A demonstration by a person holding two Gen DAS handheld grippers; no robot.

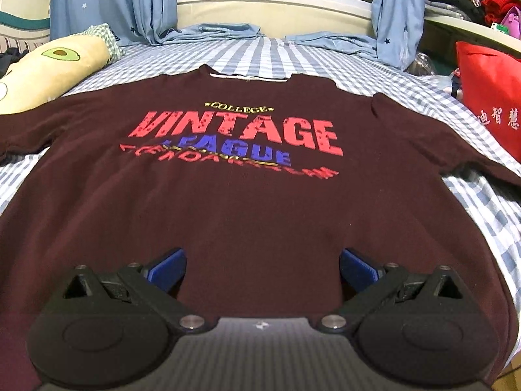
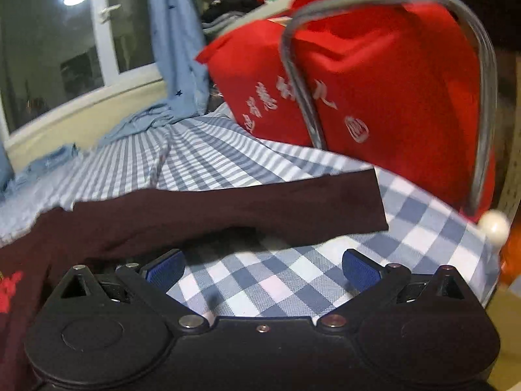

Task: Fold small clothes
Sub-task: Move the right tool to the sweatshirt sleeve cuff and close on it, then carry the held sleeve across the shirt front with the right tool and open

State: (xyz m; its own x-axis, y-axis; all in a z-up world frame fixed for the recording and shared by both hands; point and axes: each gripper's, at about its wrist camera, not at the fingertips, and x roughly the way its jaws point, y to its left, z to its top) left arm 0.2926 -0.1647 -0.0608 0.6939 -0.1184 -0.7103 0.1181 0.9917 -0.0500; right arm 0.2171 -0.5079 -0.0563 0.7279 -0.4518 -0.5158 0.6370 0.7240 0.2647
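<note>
A dark maroon T-shirt (image 1: pixel 247 202) lies spread flat, front up, on the checked bed, with "VINTAGE LEAGUE" printed across its chest and both sleeves stretched out. My left gripper (image 1: pixel 262 268) hovers open over the lower middle of the shirt, nothing between its blue pads. In the right wrist view the shirt's right sleeve (image 2: pixel 260 205) lies across the sheet just beyond my right gripper (image 2: pixel 263 268). That gripper is open over bare checked sheet, empty, with the shirt's body at its left.
A blue-and-white checked sheet (image 1: pixel 482 215) covers the bed. A red bag (image 2: pixel 374 91) with white characters stands at the right edge behind a chrome rail (image 2: pixel 485 104). An avocado-print pillow (image 1: pixel 49 68) lies far left. Blue curtains (image 1: pixel 397 16) and folded blue cloth (image 1: pixel 215 31) sit below the window.
</note>
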